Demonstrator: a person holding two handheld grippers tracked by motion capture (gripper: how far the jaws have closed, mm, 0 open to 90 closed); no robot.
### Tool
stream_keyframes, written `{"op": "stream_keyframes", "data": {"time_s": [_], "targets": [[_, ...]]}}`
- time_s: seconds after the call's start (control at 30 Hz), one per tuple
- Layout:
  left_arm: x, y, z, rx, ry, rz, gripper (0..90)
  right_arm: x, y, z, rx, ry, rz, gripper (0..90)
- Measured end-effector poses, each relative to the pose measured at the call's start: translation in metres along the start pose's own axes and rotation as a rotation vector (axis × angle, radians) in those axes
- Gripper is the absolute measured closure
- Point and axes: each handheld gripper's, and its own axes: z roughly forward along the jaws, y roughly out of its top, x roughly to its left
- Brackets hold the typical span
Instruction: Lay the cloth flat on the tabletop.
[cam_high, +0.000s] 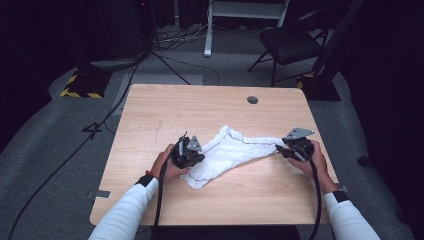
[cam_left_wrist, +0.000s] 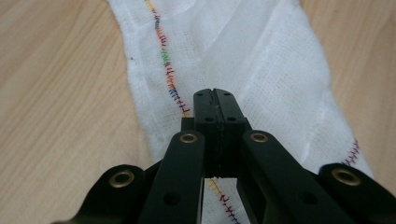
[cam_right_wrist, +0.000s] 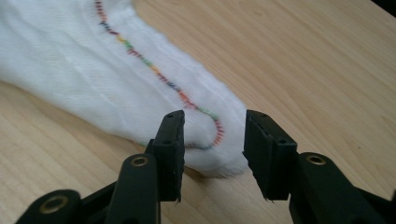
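Nearest the camera in the high view, two white sleeves (cam_high: 125, 212) come in from the bottom edge, each hand holding a tool with a black cable trailing back. On the left, the left hand-held gripper (cam_high: 192, 156) rests at the near-left end of a white cloth (cam_high: 227, 152). Its own view shows the jaws pressed together over the cloth (cam_left_wrist: 243, 60), beside a line of multicoloured stitching (cam_left_wrist: 170, 77); a fold of fabric seems to be pinched between them, though the closed tips hide the contact itself. On the right, the right hand-held gripper (cam_high: 281, 148) sits at the cloth's far-right tip. Its own view shows the jaws spread apart, with the stitched corner of the cloth (cam_right_wrist: 140, 98) lying on the wood between them, touching neither pad that can be seen.

The cloth lies rumpled across the middle of the light wooden bench (cam_high: 200, 107), stretched between the two tools. Farther back on the bench is a round dark grommet hole (cam_high: 252, 99). Beyond the bench, on grey carpet, stand a dark chair (cam_high: 290, 45) and loose cables (cam_high: 170, 40).
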Motion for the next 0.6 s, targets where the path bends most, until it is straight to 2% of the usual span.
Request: {"op": "stream_keyframes", "data": {"time_s": [0.1,0.23,0.3,0.37,0.4,0.53,0.6], "targets": [[-0.009,-0.005,-0.003,0.013,-0.031,0.015,89.3,0.000,0.000,-0.001,-0.004,0.022,0.002,56.1],[-0.020,-0.008,-0.005,0.021,-0.044,0.019,88.2,0.008,0.003,0.001,-0.026,0.096,0.000,53.9],[-0.024,-0.010,-0.007,0.010,-0.042,0.017,84.5,0.014,0.005,0.003,-0.025,0.115,-0.014,53.7],[-0.027,-0.012,-0.008,-0.004,-0.077,0.009,81.9,0.019,0.007,0.004,-0.031,0.156,-0.010,51.7],[-0.029,-0.013,-0.008,-0.008,-0.079,0.009,79.9,0.021,0.007,0.004,-0.034,0.172,-0.010,49.6],[-0.037,-0.014,-0.006,0.018,-0.088,0.036,74.1,0.030,0.011,0.006,-0.046,0.221,-0.035,41.0],[-0.039,-0.012,-0.004,0.023,-0.100,0.043,72.6,0.036,0.015,0.008,-0.056,0.241,-0.056,39.7]]}}
